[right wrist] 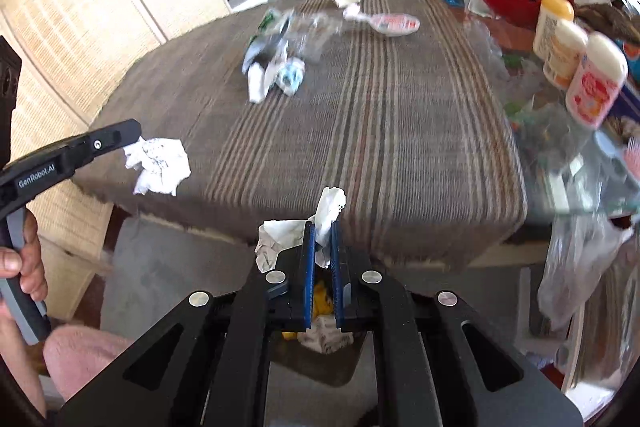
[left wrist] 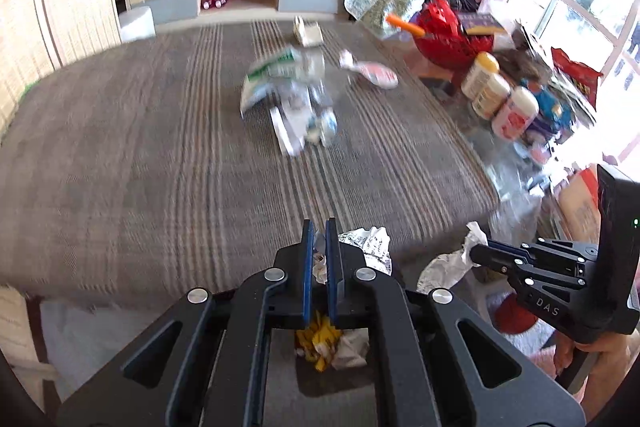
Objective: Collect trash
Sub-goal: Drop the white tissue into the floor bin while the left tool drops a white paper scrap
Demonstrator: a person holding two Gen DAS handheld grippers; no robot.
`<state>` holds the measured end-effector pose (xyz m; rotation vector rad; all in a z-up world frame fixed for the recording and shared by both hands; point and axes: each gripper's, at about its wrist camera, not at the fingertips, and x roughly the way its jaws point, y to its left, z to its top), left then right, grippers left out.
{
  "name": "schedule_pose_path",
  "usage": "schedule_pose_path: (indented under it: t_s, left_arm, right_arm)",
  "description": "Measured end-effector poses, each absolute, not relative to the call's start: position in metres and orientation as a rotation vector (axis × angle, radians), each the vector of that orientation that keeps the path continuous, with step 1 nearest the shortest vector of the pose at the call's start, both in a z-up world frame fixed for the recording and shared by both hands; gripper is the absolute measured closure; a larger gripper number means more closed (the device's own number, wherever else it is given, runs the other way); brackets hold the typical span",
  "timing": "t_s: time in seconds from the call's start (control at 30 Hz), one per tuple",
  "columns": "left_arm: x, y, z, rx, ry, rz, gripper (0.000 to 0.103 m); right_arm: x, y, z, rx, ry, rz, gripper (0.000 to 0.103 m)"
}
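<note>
Left gripper [left wrist: 319, 267] is clamped on a crumpled printed white paper wad [left wrist: 370, 247]; right gripper [right wrist: 321, 251] pinches a crumpled white tissue [right wrist: 326, 213]. A dark bin holding yellow and white scraps [right wrist: 320, 323] lies at 6 o'clock beneath both. Remaining plastic wrappers [left wrist: 288, 95] lie at 12 o'clock on the striped brown tablecloth [left wrist: 140, 147].

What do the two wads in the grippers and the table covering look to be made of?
Left gripper wad: crumpled white paper with dark print, matte, sharp creases.
Right gripper wad: plain white paper or tissue, softer folds; can't tell which.
Table covering: woven cloth, brown with pale stripes, matte, draping over the edge.
</note>
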<state>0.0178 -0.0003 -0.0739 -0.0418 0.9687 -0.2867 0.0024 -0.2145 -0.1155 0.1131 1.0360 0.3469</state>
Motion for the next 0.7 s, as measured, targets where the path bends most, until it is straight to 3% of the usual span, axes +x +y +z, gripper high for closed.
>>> schedule_pose_path:
  t_s: [0.3,0.7]
  left_arm:
    - [-0.032,-0.006,-0.159,-0.132,1.095,-0.329,0.099]
    - [-0.033,-0.023,-0.220,-0.105,1.165,-0.358,0.098]
  right_arm:
    - [-0.036,-0.204,-0.203,0.151,1.189,0.331,0.094]
    - [-0.050,-0.194,-0.255,0.120,1.243,0.275,0.094]
